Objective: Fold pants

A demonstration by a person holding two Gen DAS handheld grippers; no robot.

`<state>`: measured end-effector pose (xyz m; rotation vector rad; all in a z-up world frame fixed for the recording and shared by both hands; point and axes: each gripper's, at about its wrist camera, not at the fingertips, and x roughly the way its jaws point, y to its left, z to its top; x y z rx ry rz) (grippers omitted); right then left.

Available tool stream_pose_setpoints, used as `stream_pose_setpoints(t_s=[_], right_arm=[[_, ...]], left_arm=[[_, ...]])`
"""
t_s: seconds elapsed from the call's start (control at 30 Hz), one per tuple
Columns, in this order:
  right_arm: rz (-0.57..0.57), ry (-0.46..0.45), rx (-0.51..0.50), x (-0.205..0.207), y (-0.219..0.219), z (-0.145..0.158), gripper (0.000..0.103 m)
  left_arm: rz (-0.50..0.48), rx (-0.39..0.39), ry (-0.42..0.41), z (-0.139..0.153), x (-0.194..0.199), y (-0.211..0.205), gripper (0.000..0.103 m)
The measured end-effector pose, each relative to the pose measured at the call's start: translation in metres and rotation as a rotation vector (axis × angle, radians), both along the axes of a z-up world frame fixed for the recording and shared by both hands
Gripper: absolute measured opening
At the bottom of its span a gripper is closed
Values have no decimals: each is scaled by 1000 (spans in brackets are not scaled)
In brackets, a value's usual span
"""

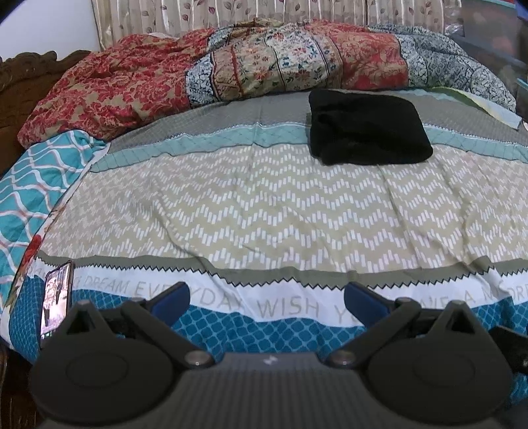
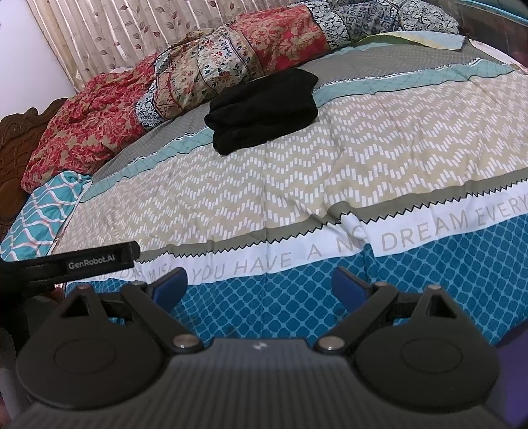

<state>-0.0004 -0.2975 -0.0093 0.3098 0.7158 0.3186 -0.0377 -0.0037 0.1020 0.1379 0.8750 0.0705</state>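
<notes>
The black pants [image 1: 366, 127] lie folded into a compact rectangle on the patterned bedspread [image 1: 247, 211], toward the far side of the bed. They also show in the right wrist view [image 2: 264, 109]. My left gripper [image 1: 266, 300] is open and empty, held low over the near edge of the bed, well short of the pants. My right gripper [image 2: 260, 285] is open and empty too, over the blue band of the bedspread [image 2: 363, 158]. The left gripper's body [image 2: 82, 260] shows at the left of the right wrist view.
A crumpled red and floral quilt [image 1: 214, 69] is heaped along the far side, just behind the pants. A phone [image 1: 57, 300] lies at the bed's near left corner. A carved wooden headboard [image 1: 29, 76] stands at the left, curtains [image 1: 231, 13] behind.
</notes>
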Motion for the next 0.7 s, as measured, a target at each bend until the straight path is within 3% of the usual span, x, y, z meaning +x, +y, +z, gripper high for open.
stream_pose_setpoints(t_s=[0.7], right_arm=[[-3,0,0,2,-3,0,96]], left_arm=[[11,34,20,-4,2,-3,103]])
